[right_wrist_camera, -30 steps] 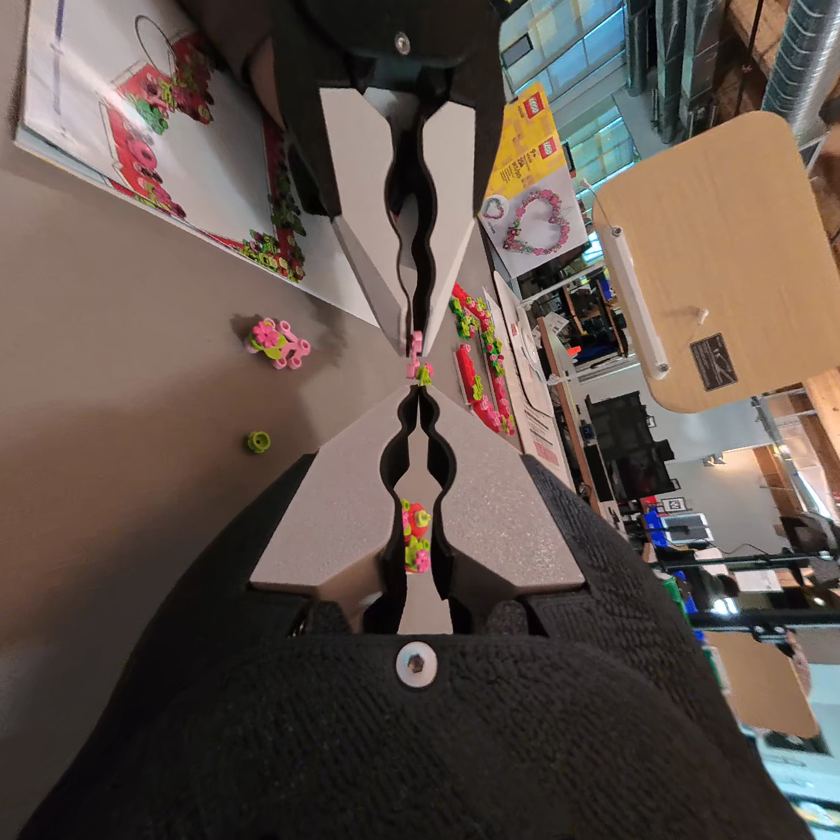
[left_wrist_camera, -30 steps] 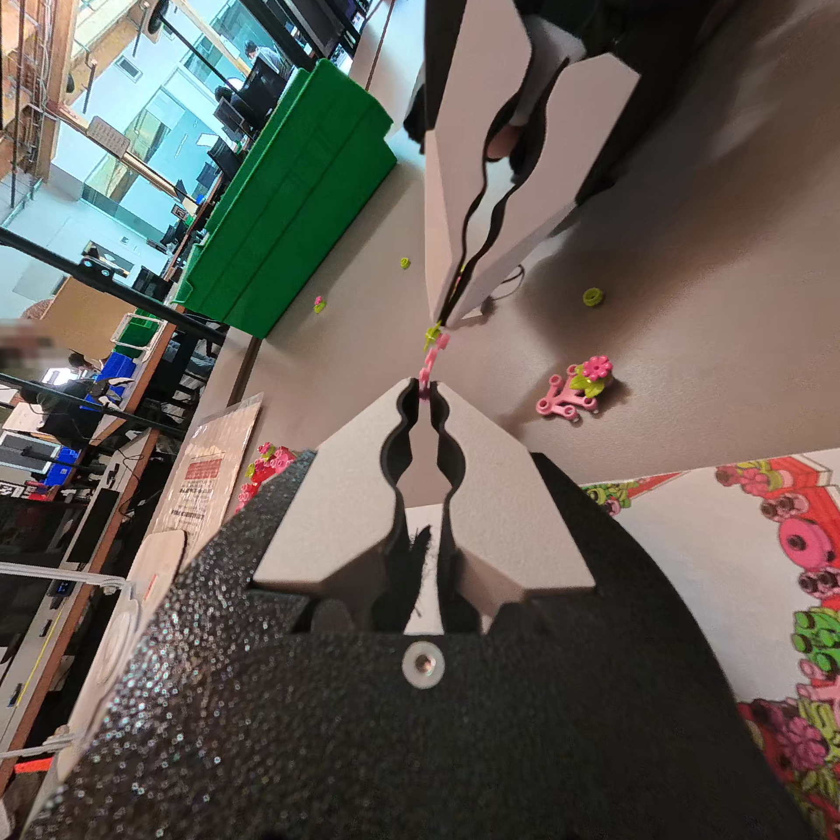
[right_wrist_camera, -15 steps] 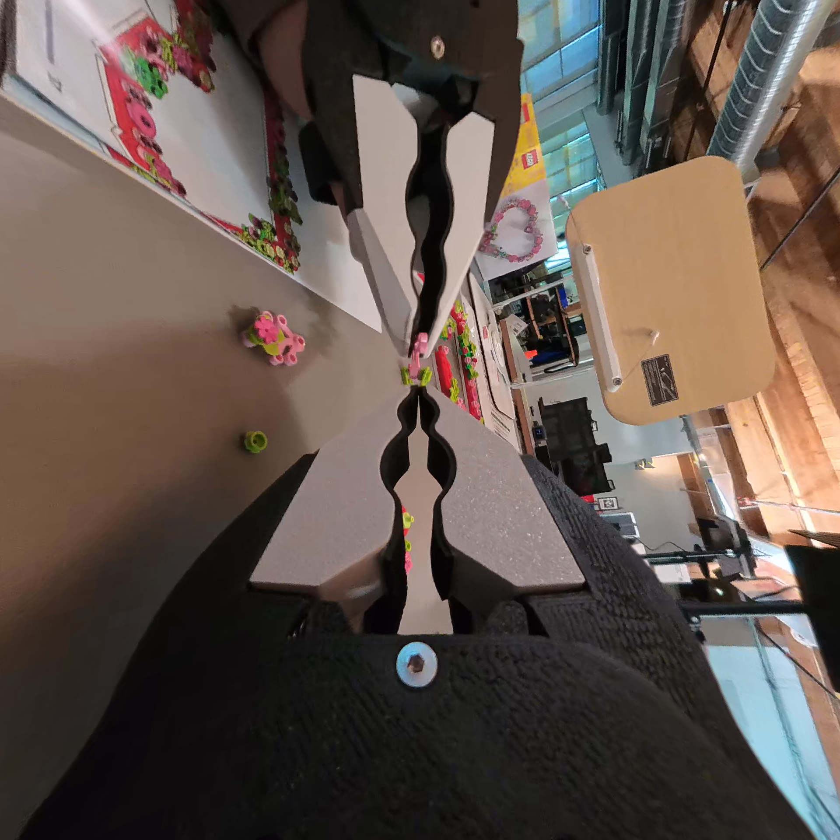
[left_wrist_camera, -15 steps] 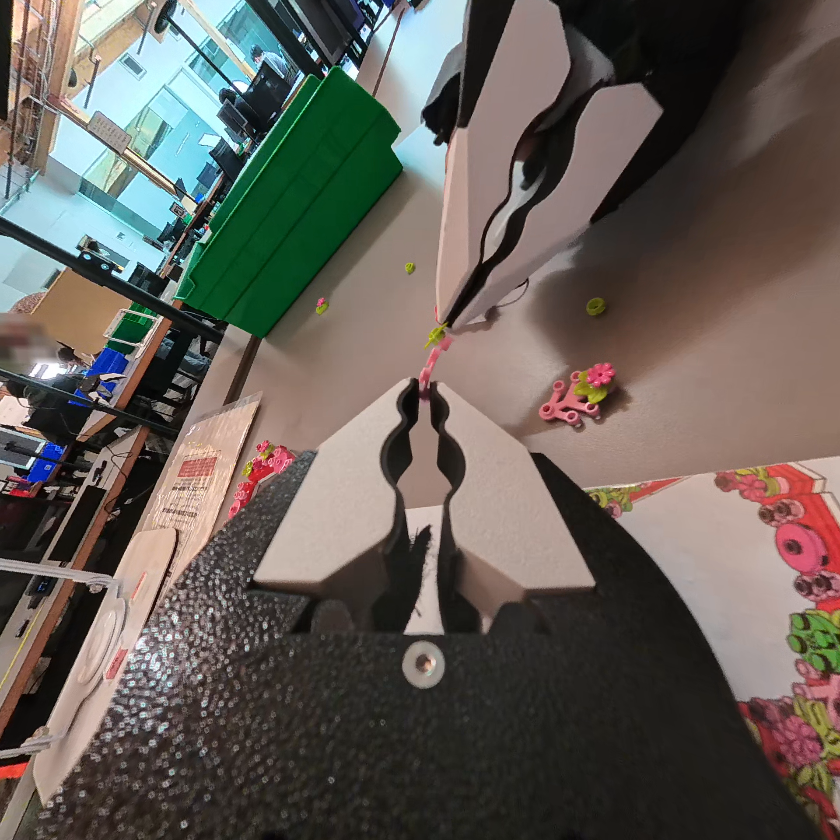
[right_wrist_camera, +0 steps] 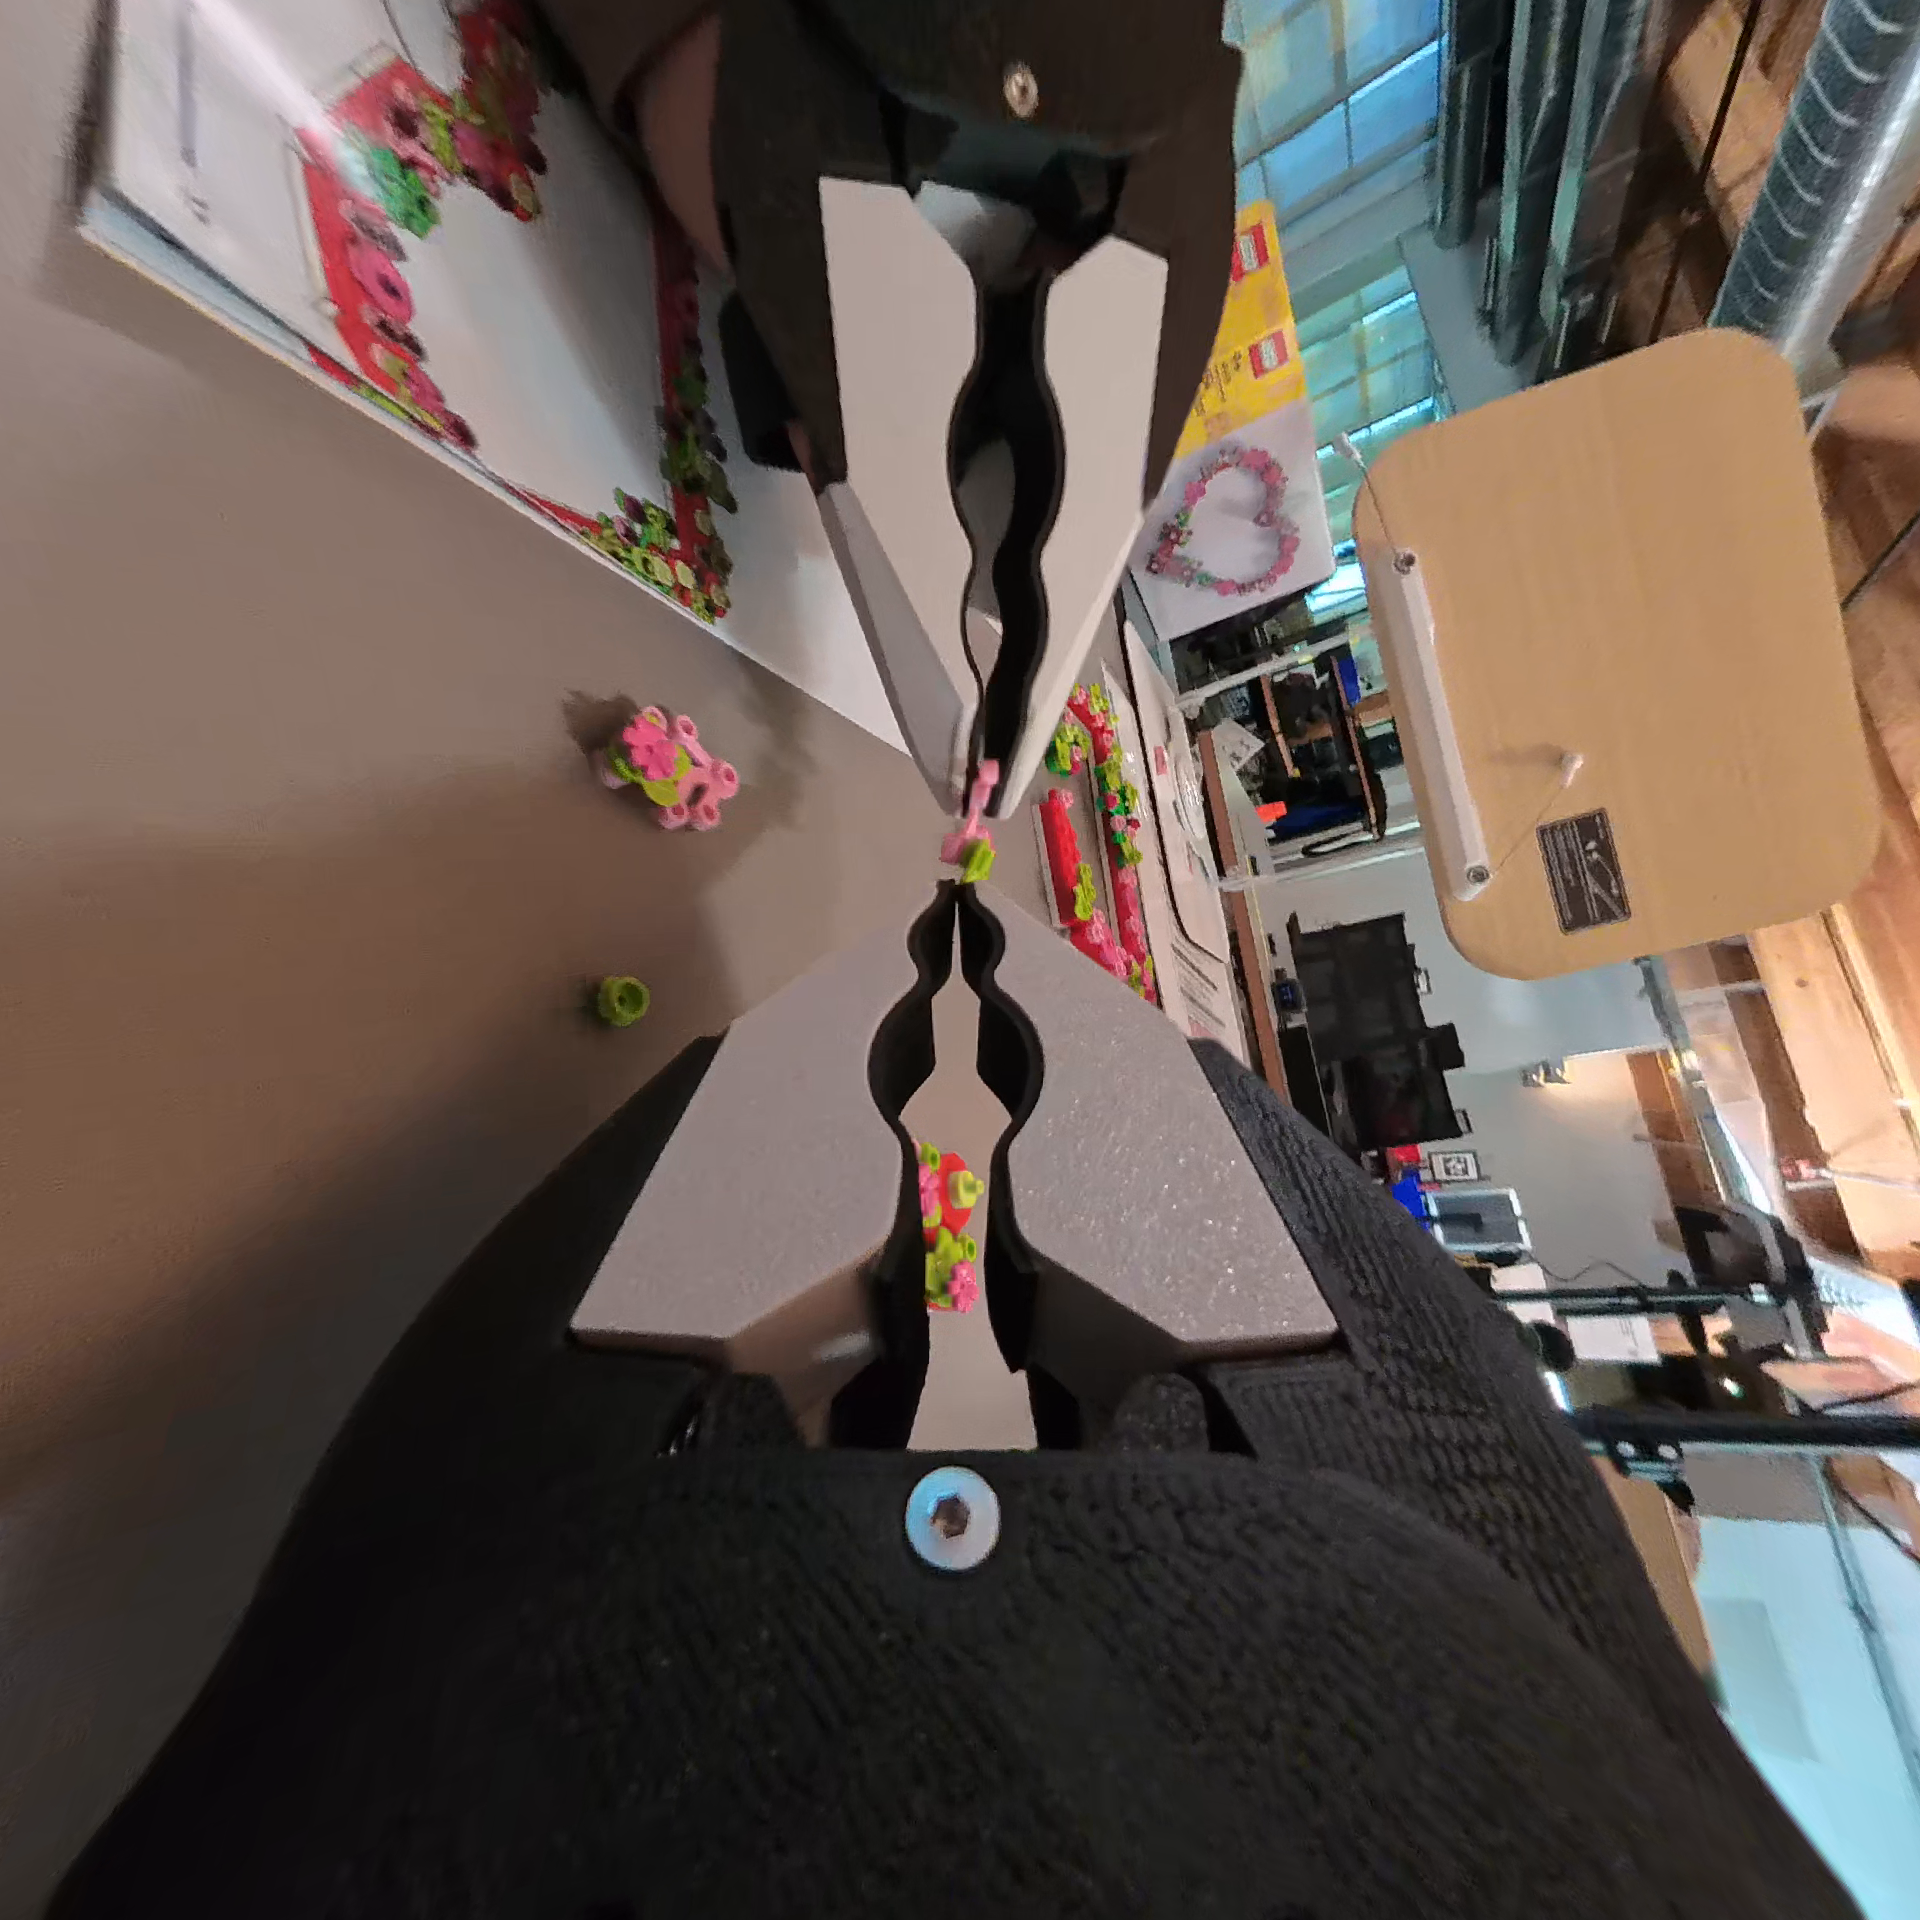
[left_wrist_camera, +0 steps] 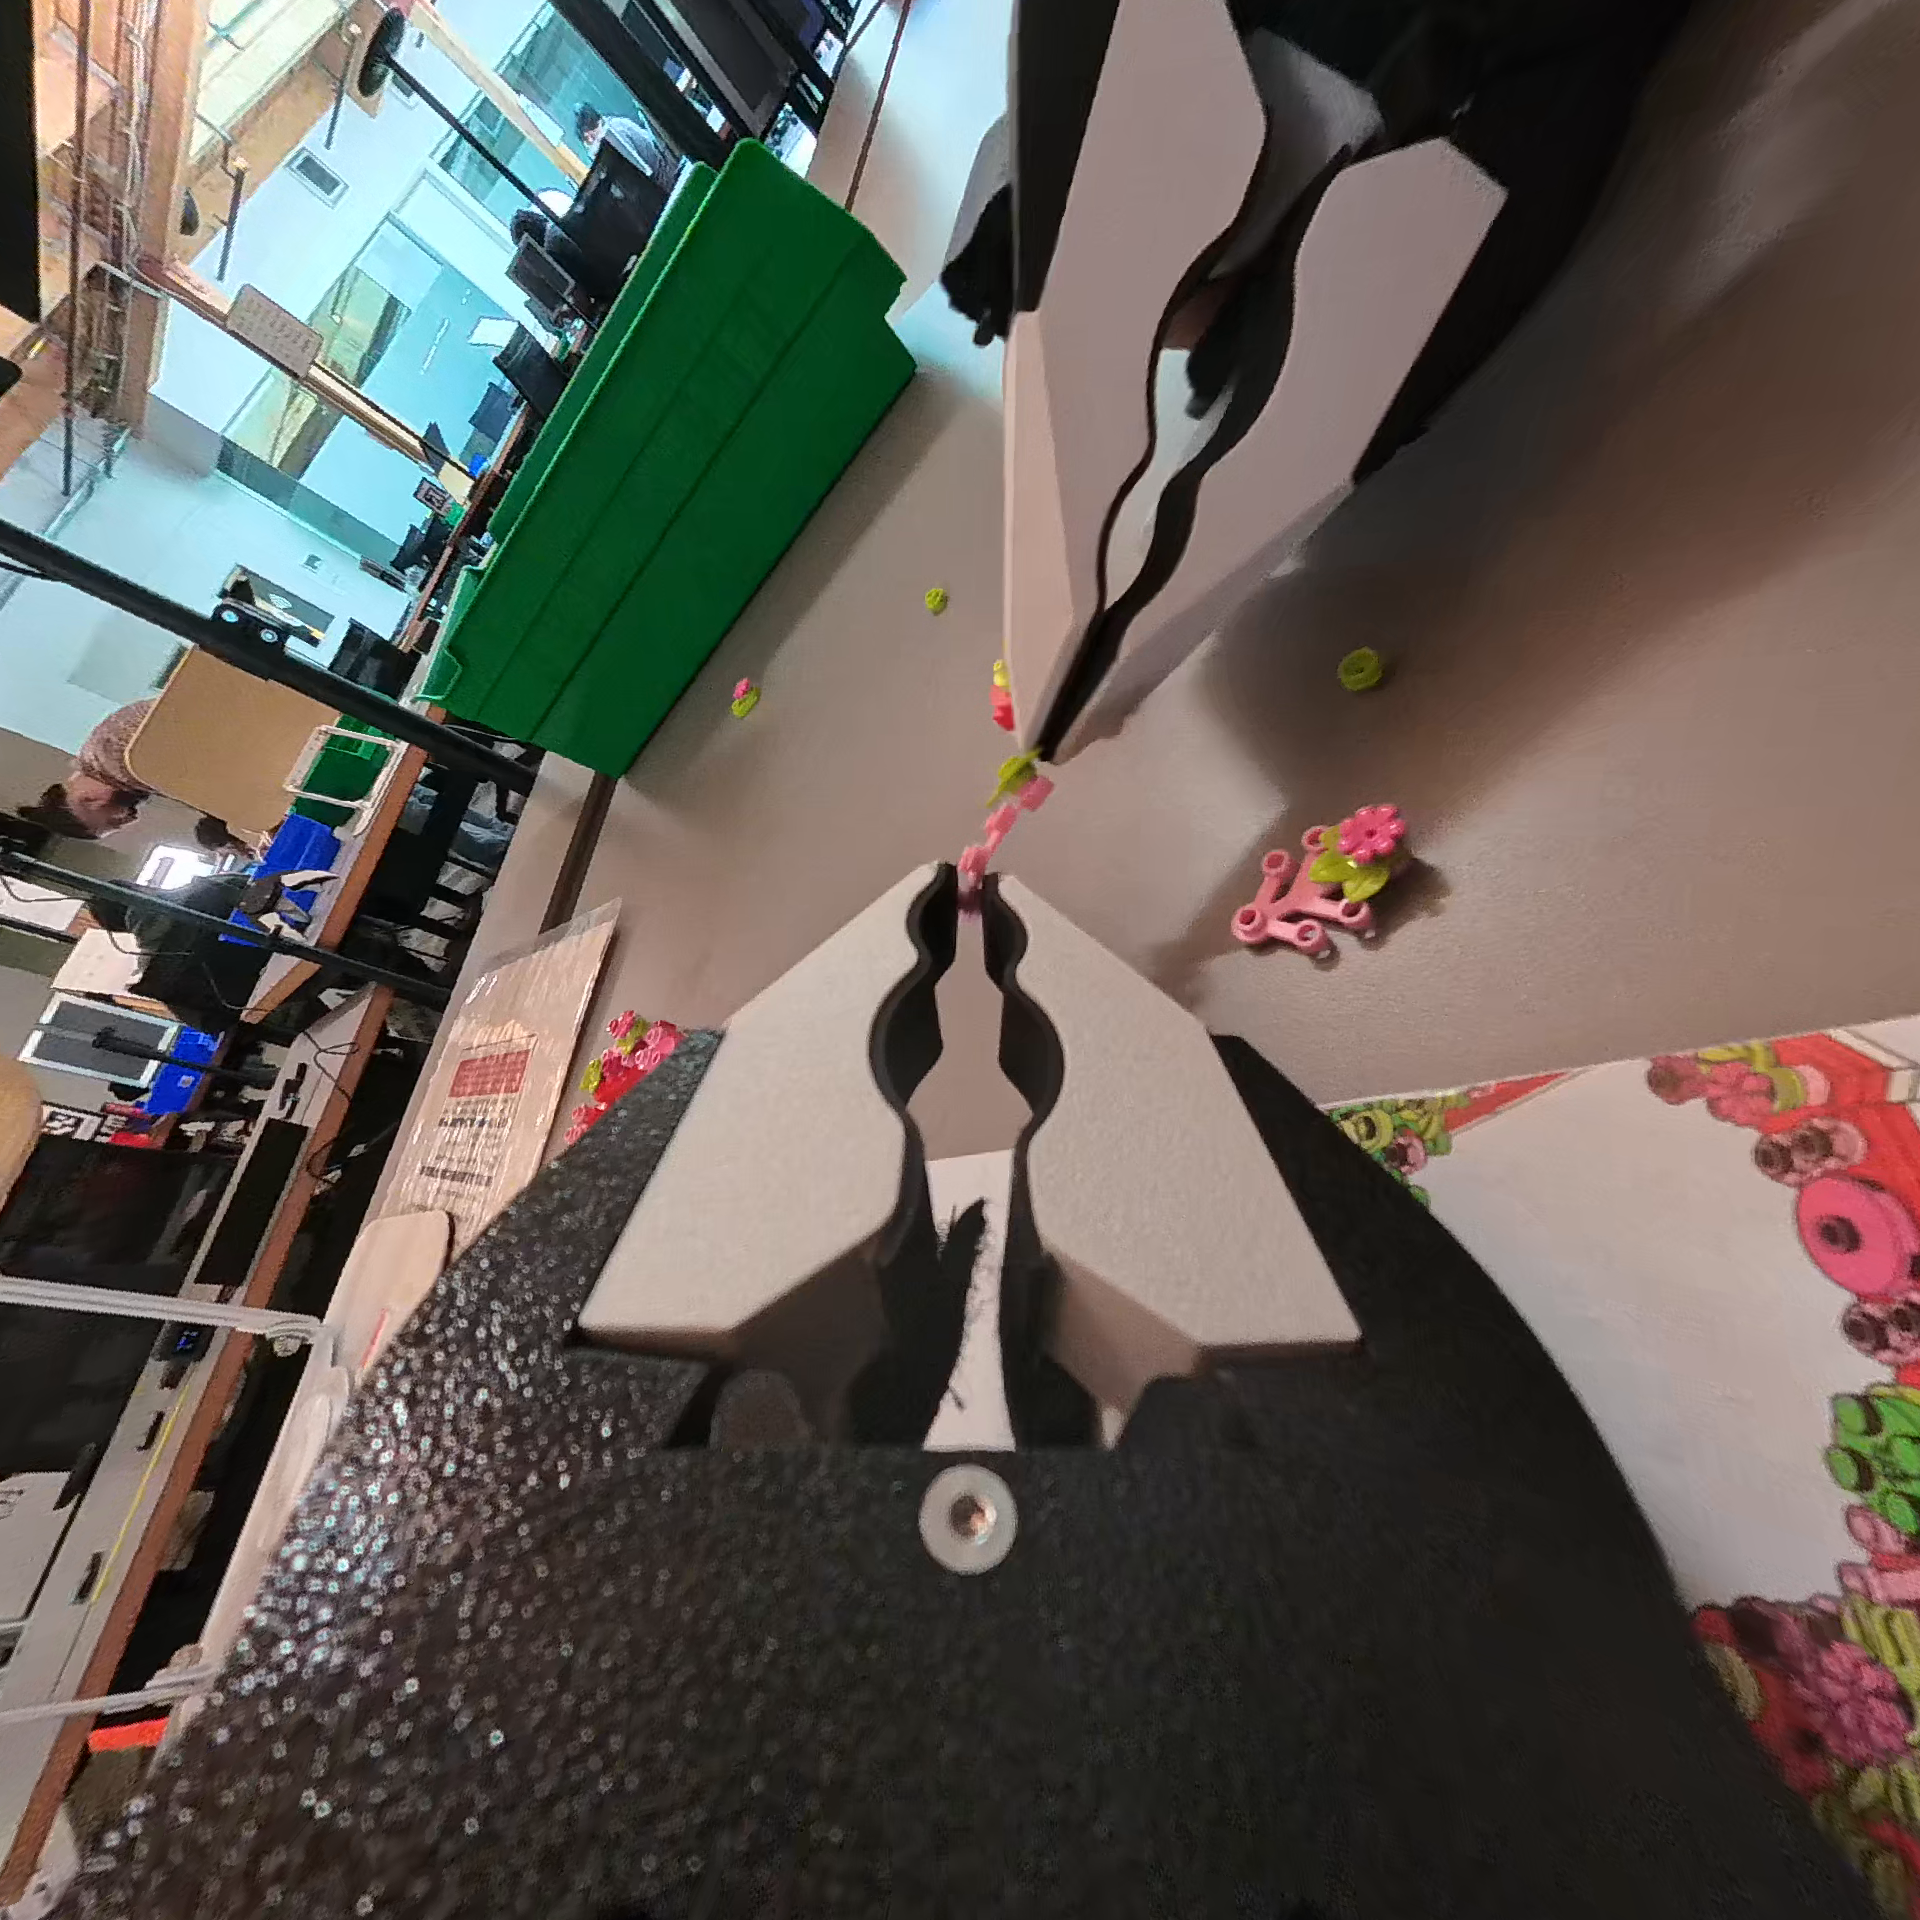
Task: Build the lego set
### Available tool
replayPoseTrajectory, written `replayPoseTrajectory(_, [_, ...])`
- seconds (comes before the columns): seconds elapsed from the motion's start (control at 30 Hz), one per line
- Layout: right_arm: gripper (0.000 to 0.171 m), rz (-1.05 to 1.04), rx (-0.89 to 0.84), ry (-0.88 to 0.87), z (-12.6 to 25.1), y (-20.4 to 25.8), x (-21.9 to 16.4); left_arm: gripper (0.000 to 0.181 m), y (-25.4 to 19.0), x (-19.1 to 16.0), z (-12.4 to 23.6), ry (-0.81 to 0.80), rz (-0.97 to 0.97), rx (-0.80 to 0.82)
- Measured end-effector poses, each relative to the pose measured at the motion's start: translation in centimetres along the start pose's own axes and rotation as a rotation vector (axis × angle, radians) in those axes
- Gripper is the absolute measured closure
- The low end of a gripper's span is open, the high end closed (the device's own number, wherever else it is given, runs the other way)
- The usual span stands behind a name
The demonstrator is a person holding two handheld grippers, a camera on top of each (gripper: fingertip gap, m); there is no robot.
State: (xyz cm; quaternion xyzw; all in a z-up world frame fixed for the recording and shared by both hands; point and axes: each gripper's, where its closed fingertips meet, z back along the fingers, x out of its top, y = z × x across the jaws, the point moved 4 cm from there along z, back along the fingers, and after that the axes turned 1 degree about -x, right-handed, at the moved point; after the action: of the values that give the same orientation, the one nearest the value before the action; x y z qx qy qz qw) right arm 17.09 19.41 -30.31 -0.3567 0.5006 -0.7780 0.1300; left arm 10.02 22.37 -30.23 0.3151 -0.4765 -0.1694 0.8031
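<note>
My left gripper [left_wrist_camera: 971, 883] is shut on a small pink lego piece [left_wrist_camera: 1003, 826] that sticks out past its tips. My right gripper [left_wrist_camera: 1044, 743] comes in from above, tip to tip with it, shut on a lime green leaf piece [left_wrist_camera: 1016, 771] that touches the far end of the pink piece. In the right wrist view, my right gripper [right_wrist_camera: 956, 896] holds the lime piece [right_wrist_camera: 977, 860] against the pink piece [right_wrist_camera: 971, 816], which sits in the left gripper [right_wrist_camera: 977, 795]. Both are held above the grey table [left_wrist_camera: 1558, 520].
A pink bracket with a flower [left_wrist_camera: 1320, 883] and a lime round stud [left_wrist_camera: 1359, 667] lie on the table. The instruction booklet [left_wrist_camera: 1558, 1247] is near my left gripper. A green bin [left_wrist_camera: 675, 468], a red partly built assembly [right_wrist_camera: 1091, 883] and the lego box [right_wrist_camera: 1247, 447] stand farther off. Less than 4 cm separates the two grippers' tips.
Both grippers have stayed tip to tip with their pieces touching. They have tilted and shifted slightly over the table. Neither has let go.
</note>
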Motion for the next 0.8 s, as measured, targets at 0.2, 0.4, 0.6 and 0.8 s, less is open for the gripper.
replayPoseTrajectory(0.2, [0.171,-0.01,0.019,-0.01,0.04,0.1,-0.05,0.178,-0.22,-0.06,-0.12,0.015,-0.045,0.007])
replayPoseTrajectory(0.4, [0.171,-0.023,0.038,-0.013,-0.02,0.18,-0.23,0.178,-0.35,-0.13,-0.16,0.02,-0.068,0.006])
replayPoseTrajectory(0.6, [0.171,-0.018,0.048,-0.014,-0.05,0.31,-0.26,0.178,-0.38,-0.17,-0.2,0.024,-0.076,0.009])
replayPoseTrajectory(0.8, [0.171,0.057,0.04,-0.004,-0.13,0.69,-0.16,0.178,-0.42,-0.25,-0.26,0.031,-0.079,0.007])
